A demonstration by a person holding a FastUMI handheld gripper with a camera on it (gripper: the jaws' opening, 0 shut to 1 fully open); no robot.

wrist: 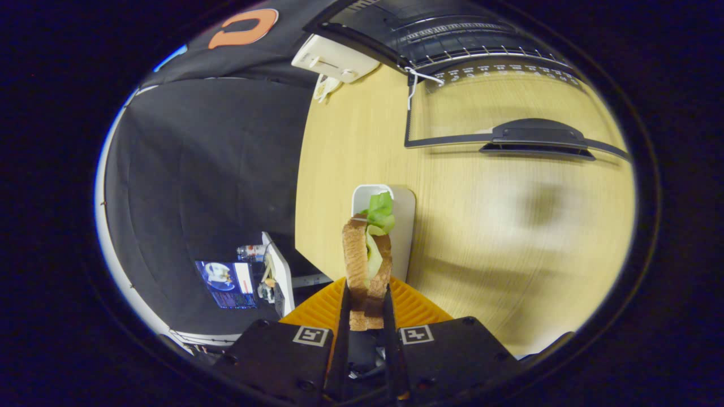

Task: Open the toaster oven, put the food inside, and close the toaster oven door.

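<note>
Gripper [367, 308] fingers pinching a sandwich [367, 265] from both sides, bread slices upright with lettuce [380, 212] sticking out, held above a wooden table [509, 226], white tray [403, 220] just beyond, oven [452, 34] far ahead, its glass door [509, 113] folded down open

- Bright, even light on the wooden table [350, 169], with a soft blurred shadow toward three o'clock.
- Fisheye bending grows toward edges.

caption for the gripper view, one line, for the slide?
Gripper shut on a sandwich, held above the wooden table with the toaster oven door open beyond.
</note>
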